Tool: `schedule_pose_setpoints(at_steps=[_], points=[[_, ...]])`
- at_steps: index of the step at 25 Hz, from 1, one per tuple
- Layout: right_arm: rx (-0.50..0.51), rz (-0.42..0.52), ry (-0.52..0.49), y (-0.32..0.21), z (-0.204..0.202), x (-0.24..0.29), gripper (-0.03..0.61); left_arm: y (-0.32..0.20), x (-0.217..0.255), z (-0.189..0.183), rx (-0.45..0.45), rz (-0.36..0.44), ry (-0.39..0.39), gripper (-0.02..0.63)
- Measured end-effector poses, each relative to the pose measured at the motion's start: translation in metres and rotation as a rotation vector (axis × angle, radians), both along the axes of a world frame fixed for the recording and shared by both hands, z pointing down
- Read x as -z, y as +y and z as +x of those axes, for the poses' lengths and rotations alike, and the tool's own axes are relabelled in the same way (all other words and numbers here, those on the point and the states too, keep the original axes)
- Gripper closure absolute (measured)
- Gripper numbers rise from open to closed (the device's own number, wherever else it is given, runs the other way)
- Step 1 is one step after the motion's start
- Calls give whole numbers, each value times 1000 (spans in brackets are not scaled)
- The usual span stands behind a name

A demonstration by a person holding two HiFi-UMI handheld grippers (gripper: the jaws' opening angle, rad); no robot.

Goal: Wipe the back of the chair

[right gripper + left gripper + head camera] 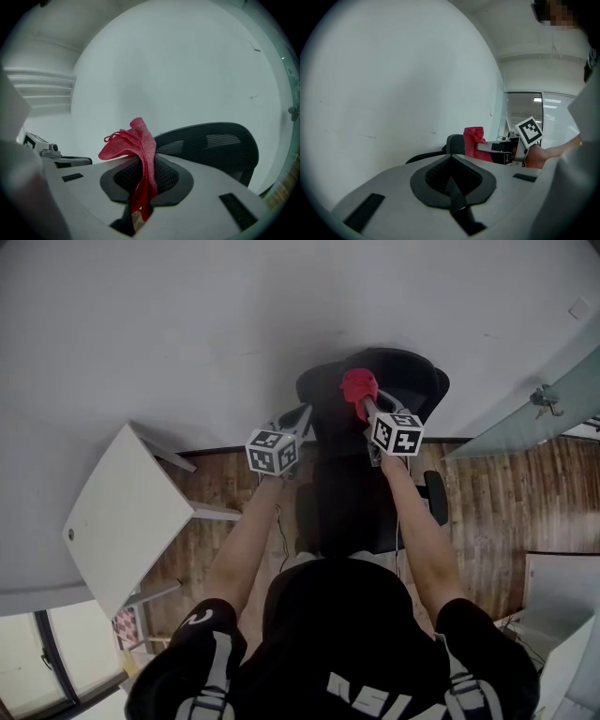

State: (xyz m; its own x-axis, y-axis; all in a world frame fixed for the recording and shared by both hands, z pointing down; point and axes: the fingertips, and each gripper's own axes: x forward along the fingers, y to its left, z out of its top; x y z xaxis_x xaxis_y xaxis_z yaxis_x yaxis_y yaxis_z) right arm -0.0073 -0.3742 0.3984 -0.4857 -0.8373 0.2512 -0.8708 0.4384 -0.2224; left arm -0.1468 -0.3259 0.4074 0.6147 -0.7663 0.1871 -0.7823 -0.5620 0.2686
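Cloth pinched in my right gripper, upper centre of frame, by the chair back; my left gripper pressed together, empty.

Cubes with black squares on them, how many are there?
2. One cube is on the left gripper. The other cube is on the right gripper, which holds the red cloth. None seem hidden.

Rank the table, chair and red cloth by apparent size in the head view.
1. Chair: backrest plus seat spread widest, though the arms cover part of it.
2. Table: somewhat smaller.
3. Cloth: clearly smallest.
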Motion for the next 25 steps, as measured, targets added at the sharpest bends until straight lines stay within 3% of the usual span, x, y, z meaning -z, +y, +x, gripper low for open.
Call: schedule_pose_setpoints(at_steps=[11,25], points=[[47,-27,-27,3,-106,-21,508,-2,12,-74,-58,78,-19,589],[-3,-143,-45,-29,-134,-133,511,-39,-60,-107,-86,87,8,589]])
